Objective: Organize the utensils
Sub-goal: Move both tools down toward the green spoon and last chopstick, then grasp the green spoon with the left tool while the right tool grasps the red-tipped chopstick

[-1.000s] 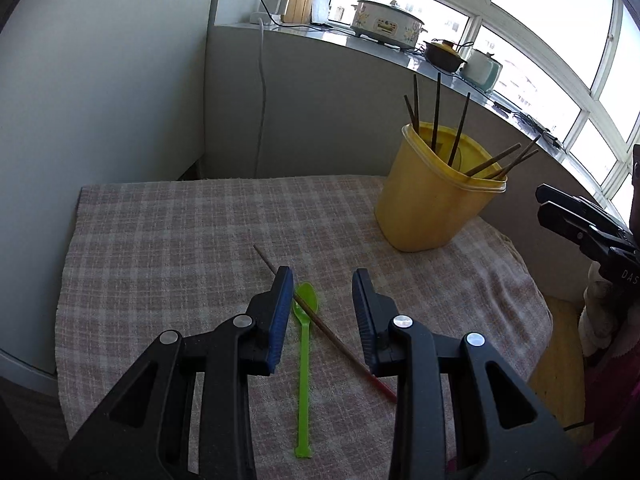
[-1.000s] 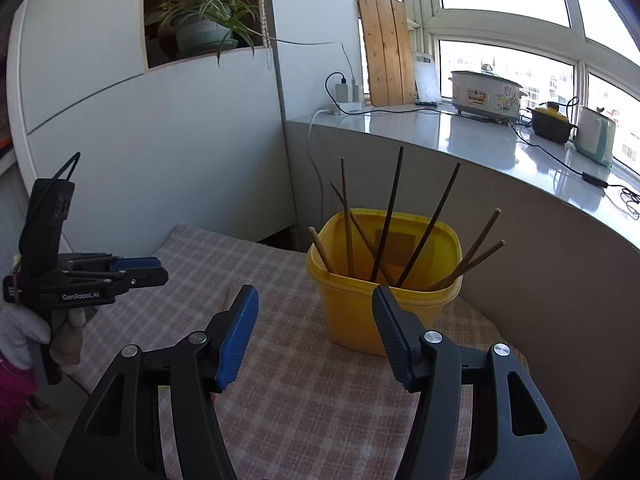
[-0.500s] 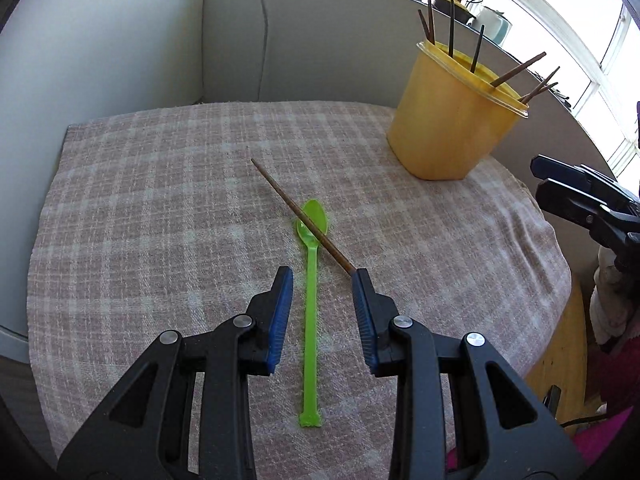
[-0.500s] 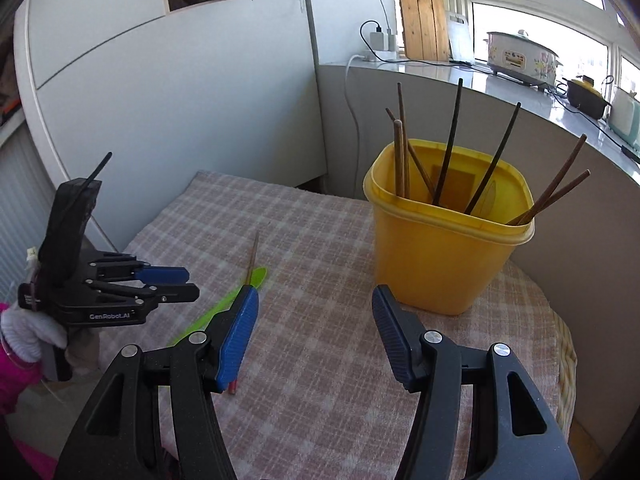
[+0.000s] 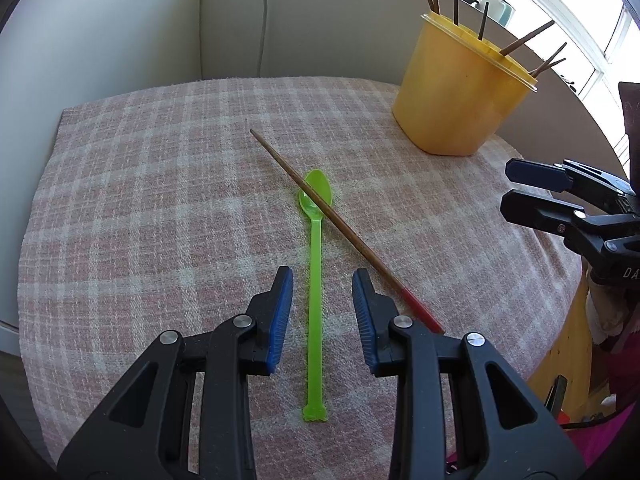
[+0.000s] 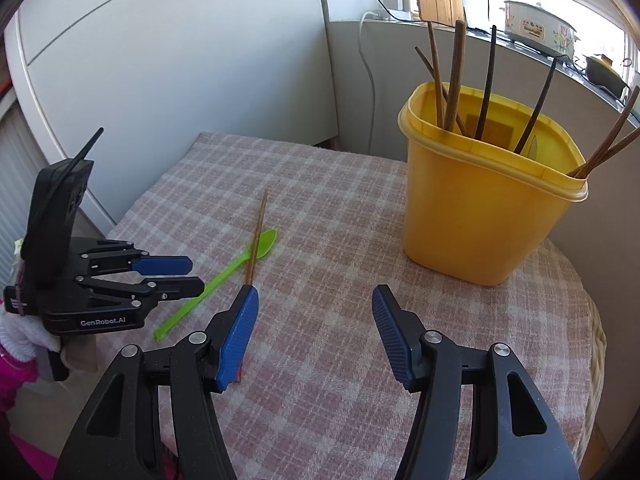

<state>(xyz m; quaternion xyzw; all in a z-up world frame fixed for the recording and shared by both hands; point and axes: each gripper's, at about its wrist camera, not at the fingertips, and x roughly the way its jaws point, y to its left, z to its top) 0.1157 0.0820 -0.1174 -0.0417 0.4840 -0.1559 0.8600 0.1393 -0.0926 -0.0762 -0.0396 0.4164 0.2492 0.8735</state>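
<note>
A green plastic spoon (image 5: pixel 315 264) lies on the checked tablecloth (image 5: pixel 160 184), with a brown chopstick (image 5: pixel 320 204) with a red end lying across its bowl. My left gripper (image 5: pixel 322 280) is open, its jaws on either side of the spoon's handle, just above the cloth. A yellow tub (image 5: pixel 460 92) holding several chopsticks stands at the far right. My right gripper (image 6: pixel 314 300) is open and empty over the cloth, in front of the tub (image 6: pixel 488 192). The spoon (image 6: pixel 224 276) and chopstick (image 6: pixel 256 240) lie to its left, next to the left gripper (image 6: pixel 188 276).
The table is small and round; its edge (image 6: pixel 596 320) drops off at the right. Grey-white walls (image 5: pixel 120 20) close the back and left. A windowsill (image 6: pixel 520 40) behind holds a cooker and pots. A white cable (image 5: pixel 262 16) hangs down the wall.
My left gripper has drawn back along the spoon and dropped lower, now straddling its handle. My right gripper has tilted down and moved nearer the table and the tub.
</note>
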